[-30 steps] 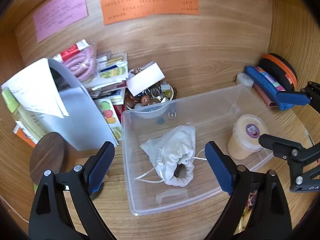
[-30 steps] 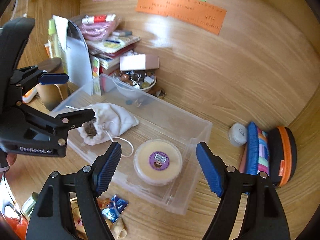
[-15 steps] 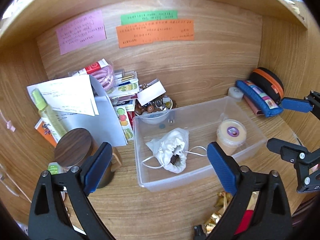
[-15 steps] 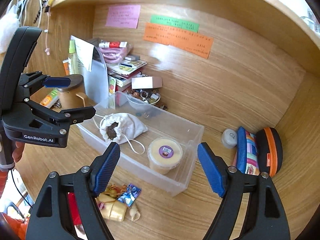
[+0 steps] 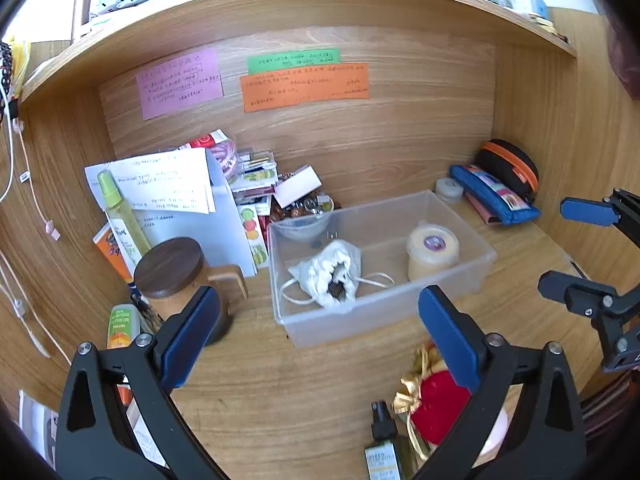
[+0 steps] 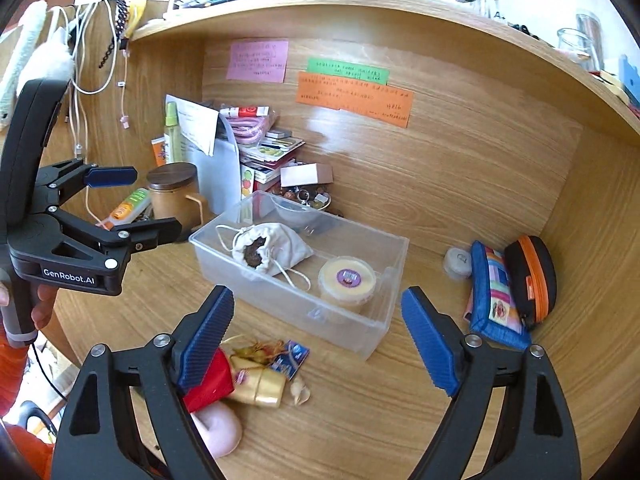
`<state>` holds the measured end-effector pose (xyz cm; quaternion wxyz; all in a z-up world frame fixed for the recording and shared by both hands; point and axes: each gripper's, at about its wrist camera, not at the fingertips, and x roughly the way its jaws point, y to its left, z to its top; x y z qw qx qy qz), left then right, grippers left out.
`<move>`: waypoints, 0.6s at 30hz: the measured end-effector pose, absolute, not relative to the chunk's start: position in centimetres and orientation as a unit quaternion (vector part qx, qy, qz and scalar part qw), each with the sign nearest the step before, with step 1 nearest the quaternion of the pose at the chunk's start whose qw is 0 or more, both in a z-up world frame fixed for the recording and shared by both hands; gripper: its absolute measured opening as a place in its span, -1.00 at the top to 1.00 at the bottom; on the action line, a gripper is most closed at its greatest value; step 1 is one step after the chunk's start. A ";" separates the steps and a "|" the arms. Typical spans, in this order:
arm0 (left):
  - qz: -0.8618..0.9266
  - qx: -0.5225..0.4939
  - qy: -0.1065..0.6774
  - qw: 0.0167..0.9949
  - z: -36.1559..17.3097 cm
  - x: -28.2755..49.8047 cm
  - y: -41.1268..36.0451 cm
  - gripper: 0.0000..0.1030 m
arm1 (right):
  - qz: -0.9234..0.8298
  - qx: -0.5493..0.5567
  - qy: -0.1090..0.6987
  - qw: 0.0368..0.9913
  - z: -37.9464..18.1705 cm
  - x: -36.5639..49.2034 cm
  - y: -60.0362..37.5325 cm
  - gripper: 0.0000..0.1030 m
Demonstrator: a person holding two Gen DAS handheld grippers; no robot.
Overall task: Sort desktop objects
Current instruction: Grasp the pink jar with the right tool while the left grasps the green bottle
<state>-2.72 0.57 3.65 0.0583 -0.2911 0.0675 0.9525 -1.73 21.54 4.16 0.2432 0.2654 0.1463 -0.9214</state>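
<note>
Wooden desk alcove (image 5: 320,400). Both tongs, left gripper (image 5: 320,340) and right gripper (image 6: 316,344), wide open, empty. Red-gold foil pouch (image 6: 240,380) outside clear plastic bin (image 6: 360,332): light, crinkly (likely slippery); pinch tied neck.

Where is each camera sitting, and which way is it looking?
Left wrist: on the left hand-held gripper, facing the clear bin and back wall; its own open fingers show.
Right wrist: on the right hand-held gripper, facing the bin from its right; own open fingers show.
Shared: bin, white pouch, each other's gripper.

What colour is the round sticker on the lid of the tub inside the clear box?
Purple; the sticker shows best in the right wrist view.
</note>
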 end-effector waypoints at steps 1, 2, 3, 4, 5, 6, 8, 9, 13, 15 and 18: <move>0.953 -0.291 0.067 0.058 3.5 -2.4 0.5 -0.96 | -0.921 0.265 0.145 0.244 4.1 -1.4 21.6 -0.64; 0.953 -0.291 0.066 0.057 3.3 -2.1 0.5 -0.96 | -0.922 0.265 0.144 0.245 4.0 -1.1 21.7 -0.65; 0.952 -0.292 0.065 0.057 3.0 -1.7 0.4 -0.96 | -0.922 0.264 0.141 0.245 3.8 -0.8 21.9 -0.65; 0.952 -0.293 0.063 0.056 2.7 -1.3 0.4 -0.96 | -0.922 0.265 0.138 0.248 3.6 -0.4 22.0 -0.65; 0.952 -0.294 0.061 0.055 2.4 -0.9 0.3 -0.96 | -0.922 0.265 0.134 0.249 3.4 -0.1 22.1 -0.65; 0.952 -0.296 0.059 0.055 2.1 -0.5 0.3 -0.96 | -0.922 0.266 0.129 0.251 3.1 0.2 22.2 -0.65; 0.951 -0.301 0.052 0.055 1.4 0.1 0.2 -0.96 | -0.921 0.269 0.123 0.254 2.4 0.8 22.3 -0.65; 0.949 -0.305 0.048 0.056 0.9 0.4 0.1 -0.96 | -0.921 0.271 0.121 0.254 2.0 1.0 22.4 -0.65; 0.943 -0.324 0.038 0.057 -0.8 1.2 -0.2 -0.96 | -0.918 0.281 0.116 0.256 0.2 1.7 22.6 -0.65; 0.940 -0.334 0.033 0.057 -1.7 1.4 -0.3 -0.96 | -0.915 0.288 0.111 0.259 -0.7 2.0 22.6 -0.65; 0.934 -0.353 0.019 0.059 -3.3 1.9 -0.5 -0.96 | -0.911 0.300 0.098 0.265 -2.0 2.3 22.7 -0.65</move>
